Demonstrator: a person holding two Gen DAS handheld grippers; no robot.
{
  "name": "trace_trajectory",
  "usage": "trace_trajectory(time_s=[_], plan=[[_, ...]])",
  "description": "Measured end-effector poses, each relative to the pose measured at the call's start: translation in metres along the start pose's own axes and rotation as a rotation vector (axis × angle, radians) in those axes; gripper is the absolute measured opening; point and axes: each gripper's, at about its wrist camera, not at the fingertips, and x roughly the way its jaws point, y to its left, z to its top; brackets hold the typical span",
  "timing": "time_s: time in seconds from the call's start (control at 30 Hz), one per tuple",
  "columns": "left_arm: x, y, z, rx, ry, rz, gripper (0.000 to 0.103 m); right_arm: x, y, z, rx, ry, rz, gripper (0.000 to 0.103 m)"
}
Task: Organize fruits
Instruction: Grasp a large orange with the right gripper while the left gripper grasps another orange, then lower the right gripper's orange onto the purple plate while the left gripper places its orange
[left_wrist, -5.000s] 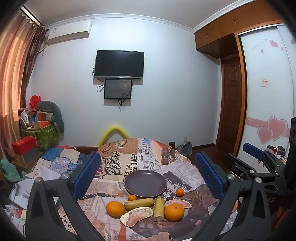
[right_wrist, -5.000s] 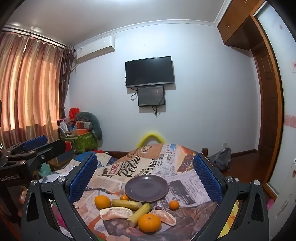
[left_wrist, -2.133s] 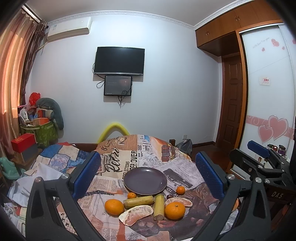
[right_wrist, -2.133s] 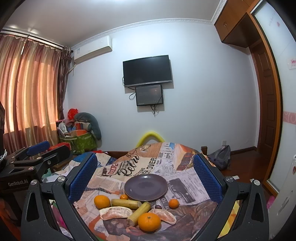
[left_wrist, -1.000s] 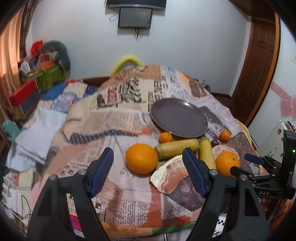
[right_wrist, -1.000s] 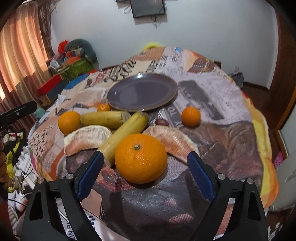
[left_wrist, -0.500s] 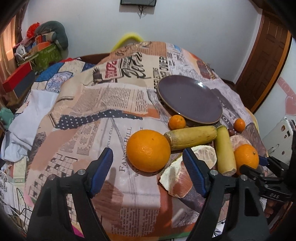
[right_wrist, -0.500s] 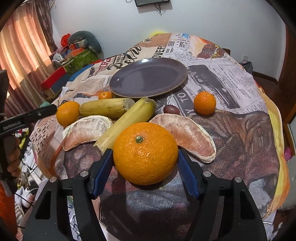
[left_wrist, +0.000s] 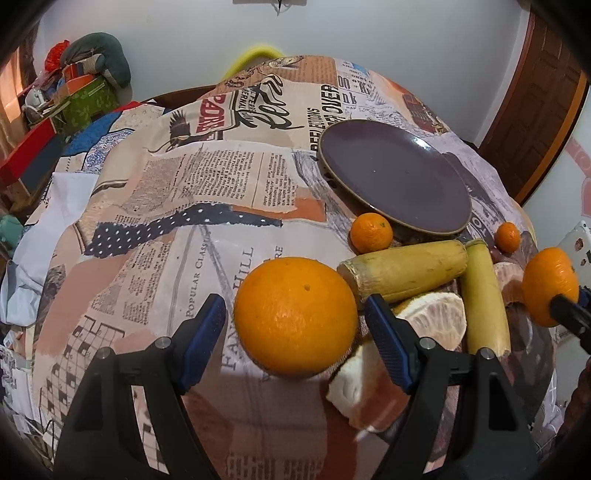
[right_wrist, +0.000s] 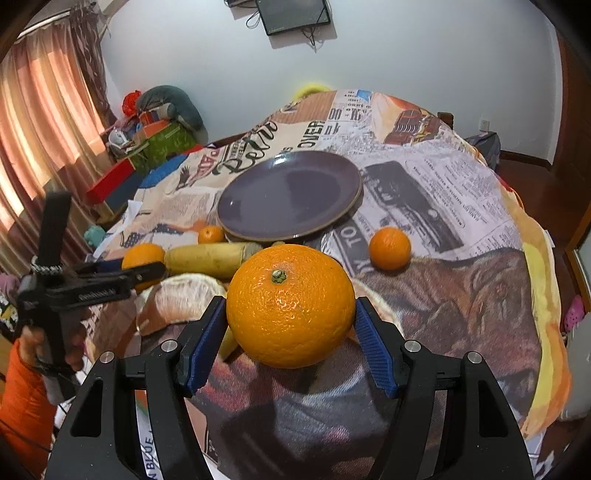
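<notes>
A large orange (left_wrist: 295, 317) lies on the printed cloth between the fingers of my left gripper (left_wrist: 293, 306). The jaws are open, with a gap on each side of the fruit. My right gripper (right_wrist: 290, 306) is shut on a second large orange (right_wrist: 290, 306), both blue pads pressing its sides. In the left wrist view this second orange (left_wrist: 548, 284) shows at the right edge. A dark purple plate (right_wrist: 288, 192) lies bare beyond the fruit. Between the oranges lie two yellow banana-like pieces (left_wrist: 406, 273), pomelo segments (left_wrist: 432, 321) and two small mandarins (left_wrist: 371, 232).
The cloth-covered round table (left_wrist: 184, 206) drops away at its edges. A small dark fruit lies near the right mandarin (right_wrist: 389, 247). Boxes and bags (right_wrist: 155, 136) are piled by the curtain at the left. A person's hand in an orange sleeve (right_wrist: 22, 398) holds the left gripper.
My left gripper has dropped and come forward, so its orange now sits between the fingers. My right gripper's jaws have narrowed onto the other orange and hold it.
</notes>
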Motion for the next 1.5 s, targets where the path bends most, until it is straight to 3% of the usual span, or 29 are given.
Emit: trace_trajectory(time_s=[0.13,0.27,0.47,0.6,1.1,1.5], plan=[[0.003,0.002,0.001,-0.012,-0.008,-0.022,0.076,-0.001,-0.002,0.004,0.005,-0.013,0.004,0.066],[0.001,0.002,0.0,-0.015,-0.023,-0.029,0.065,0.0,-0.004,0.007,0.006,-0.02,0.005,0.066],[-0.004,0.002,0.002,-0.011,-0.014,-0.025,0.064,0.0,-0.005,0.011,0.007,-0.036,0.009,0.066],[-0.014,-0.001,0.006,-0.001,-0.055,0.006,0.064,-0.003,-0.006,0.018,0.006,-0.059,0.011,0.066],[-0.047,-0.019,0.06,0.031,-0.208,-0.023,0.064,-0.006,-0.009,0.059,-0.019,-0.168,-0.006,0.066],[-0.04,-0.037,0.107,0.057,-0.269,-0.062,0.064,0.015,-0.011,0.102,-0.064,-0.221,-0.031,0.066]])
